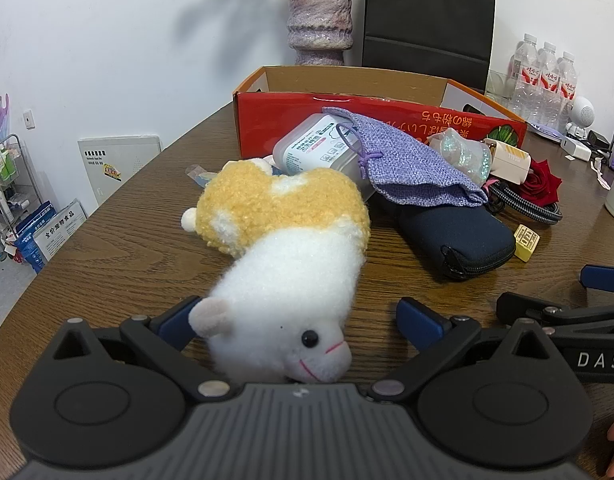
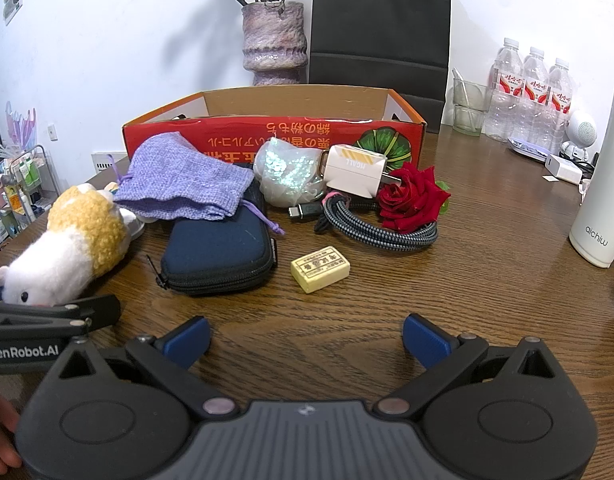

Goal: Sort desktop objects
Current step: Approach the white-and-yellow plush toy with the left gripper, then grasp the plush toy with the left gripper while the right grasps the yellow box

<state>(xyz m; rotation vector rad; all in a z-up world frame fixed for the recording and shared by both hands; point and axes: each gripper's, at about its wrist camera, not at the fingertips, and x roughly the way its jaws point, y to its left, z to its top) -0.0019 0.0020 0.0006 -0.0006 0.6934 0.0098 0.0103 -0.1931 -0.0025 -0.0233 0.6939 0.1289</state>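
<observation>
A plush hamster (image 1: 283, 264) lies on its side on the wooden bench (image 1: 119, 248), its white head tucked between the spread blue pads of the left tongs (image 1: 303, 320); the left pad sits just beside one ear, the right pad stands apart from the snout, and nothing is pinched. The toy's yellow back points toward the red cardboard box (image 1: 371, 116) at the rear. To the right, the right tongs (image 2: 305, 338) hover over bare wood, also spread and holding nothing, with a yellow eraser (image 2: 320, 269) ahead of them and a dark zip case (image 2: 219, 252) ahead to their left. A purple drawstring pouch (image 2: 183, 178) drapes over the case's far end. A coiled cable (image 2: 379, 224), a white charger (image 2: 353, 168) and a red rose (image 2: 413, 196) crowd together in front of the box.
</observation>
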